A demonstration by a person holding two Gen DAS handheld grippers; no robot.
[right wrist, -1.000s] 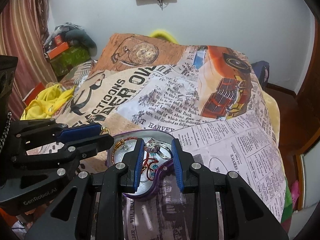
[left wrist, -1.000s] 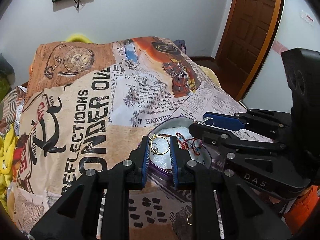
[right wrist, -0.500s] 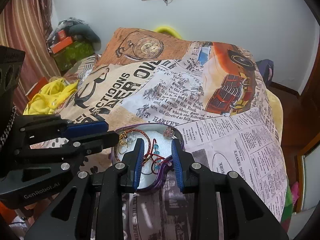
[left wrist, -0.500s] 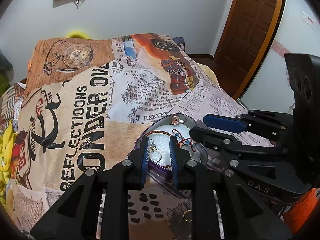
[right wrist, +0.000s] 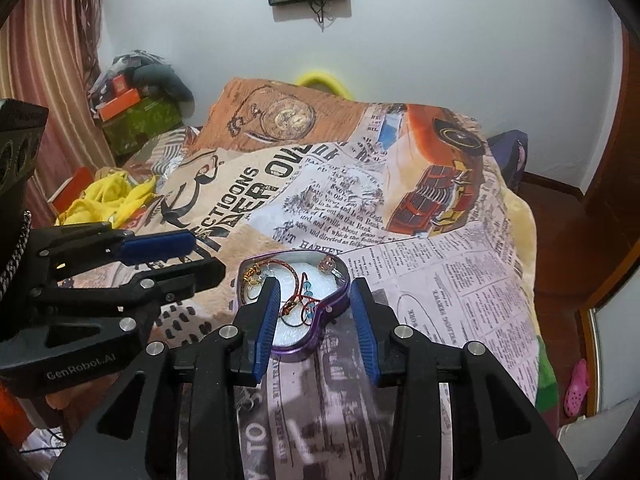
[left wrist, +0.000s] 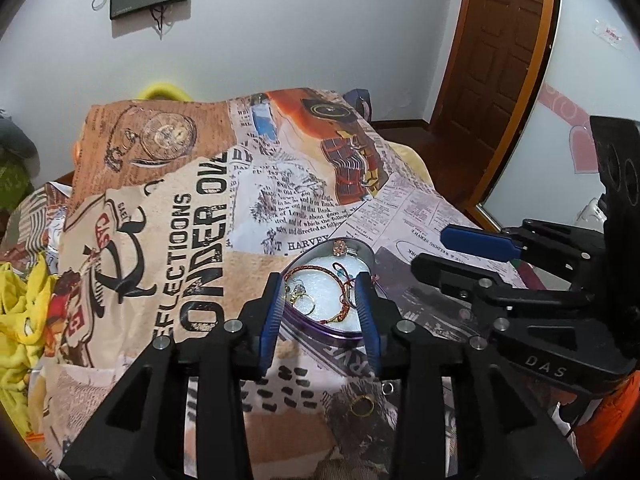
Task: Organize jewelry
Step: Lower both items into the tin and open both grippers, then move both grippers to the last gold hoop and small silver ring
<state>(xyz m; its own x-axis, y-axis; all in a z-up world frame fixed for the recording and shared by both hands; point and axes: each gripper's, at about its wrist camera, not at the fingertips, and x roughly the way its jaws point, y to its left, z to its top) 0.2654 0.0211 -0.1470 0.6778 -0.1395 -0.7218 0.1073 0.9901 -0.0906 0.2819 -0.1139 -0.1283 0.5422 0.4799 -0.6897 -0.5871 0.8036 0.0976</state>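
A purple heart-shaped tin point(left wrist: 320, 326) point(right wrist: 304, 350) with white padding lies on the printed bedspread. In it are a gold earring point(left wrist: 306, 300), a red cord bracelet point(left wrist: 316, 269) point(right wrist: 298, 304) and a stone ring point(left wrist: 340, 247) point(right wrist: 326, 265). My left gripper point(left wrist: 320, 312) is open and empty, held just above the tin's near side. My right gripper point(right wrist: 314, 320) is open and empty over the tin's near edge; it also shows in the left wrist view point(left wrist: 460, 248). A gold ring point(left wrist: 362, 405) and a small silver ring point(left wrist: 387, 389) lie on the bedspread before the tin.
The bed point(right wrist: 460, 280) drops off at the right toward a wooden door point(left wrist: 500, 60) and a mirror. Yellow cloth point(right wrist: 112, 196) and boxes point(right wrist: 132, 116) lie at the bed's left side. A white wall stands behind.
Both grippers opened wide and drew back from the tin. The gold earring left the left gripper and the stone ring left the right gripper; both now lie in the tin.
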